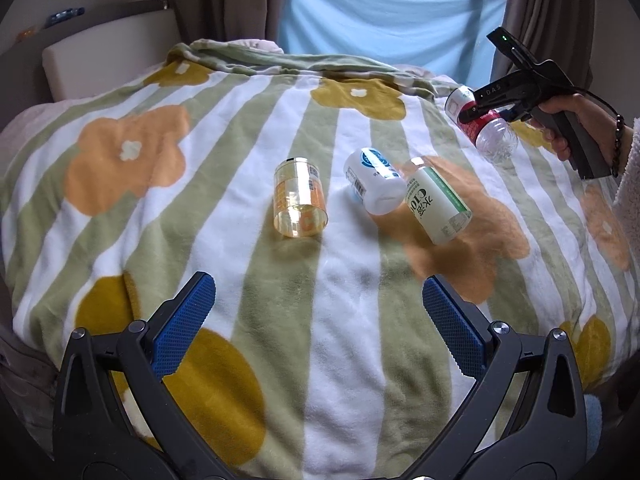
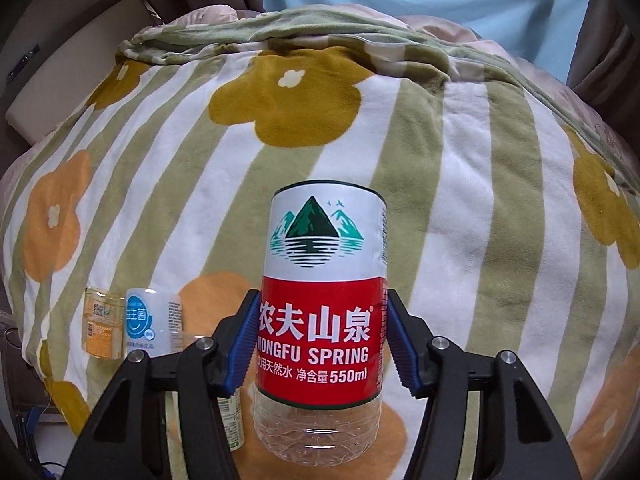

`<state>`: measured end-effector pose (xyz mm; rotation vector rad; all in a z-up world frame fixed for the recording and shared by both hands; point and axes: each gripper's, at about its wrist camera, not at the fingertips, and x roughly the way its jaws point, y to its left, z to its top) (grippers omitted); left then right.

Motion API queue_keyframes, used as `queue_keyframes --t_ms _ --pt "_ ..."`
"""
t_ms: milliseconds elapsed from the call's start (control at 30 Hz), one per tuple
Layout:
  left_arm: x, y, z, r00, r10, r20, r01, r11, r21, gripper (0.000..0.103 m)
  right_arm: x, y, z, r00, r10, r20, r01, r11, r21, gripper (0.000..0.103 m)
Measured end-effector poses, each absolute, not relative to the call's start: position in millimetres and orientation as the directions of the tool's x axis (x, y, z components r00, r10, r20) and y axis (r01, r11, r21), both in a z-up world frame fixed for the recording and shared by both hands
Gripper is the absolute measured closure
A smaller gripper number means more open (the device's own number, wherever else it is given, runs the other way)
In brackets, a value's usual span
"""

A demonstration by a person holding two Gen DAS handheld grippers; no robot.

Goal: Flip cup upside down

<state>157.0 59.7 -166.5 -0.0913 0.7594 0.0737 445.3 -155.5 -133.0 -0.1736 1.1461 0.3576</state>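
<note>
The left gripper (image 1: 318, 316) is hovering low with jaws spread wide. The right gripper (image 2: 320, 340) is clamping, raised by a hand (image 1: 576, 120).

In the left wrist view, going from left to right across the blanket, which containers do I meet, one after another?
yellow clear cup → white cup with blue logo → green-labelled cup → red-labelled cup, held above the blanket in the right gripper.

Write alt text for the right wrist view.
The right gripper clamps a red-and-white Nongfu Spring cup cut from a bottle, held above a striped floral blanket. Two more cut-bottle cups sit at lower left.
</note>
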Motion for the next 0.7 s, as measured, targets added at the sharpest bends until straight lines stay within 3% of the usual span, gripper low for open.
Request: queue_keyframes --t_ms 233,467,700 --pt "123.7 44.6 -155.8 0.739 -0.014 -0.674 -0.053 0.995 -0.079 0.000 319.4 -142.0 -97.6 0.391 0.258 -0.884 -0.494 0.869 0.035 0.048" --pt "97.8 38.9 -142.0 0.760 -0.022 -0.650 -0.042 0.996 -0.082 0.000 228.7 -111.8 -153.1 0.251 0.274 -0.928 -0.607 0.792 0.070 0.048" --pt "80.4 44.3 -137.9 0.757 0.011 -0.653 -0.053 0.998 -0.045 0.000 216.6 -93.9 -206.4 0.193 0.258 -0.947 -0.638 0.766 0.079 0.048"
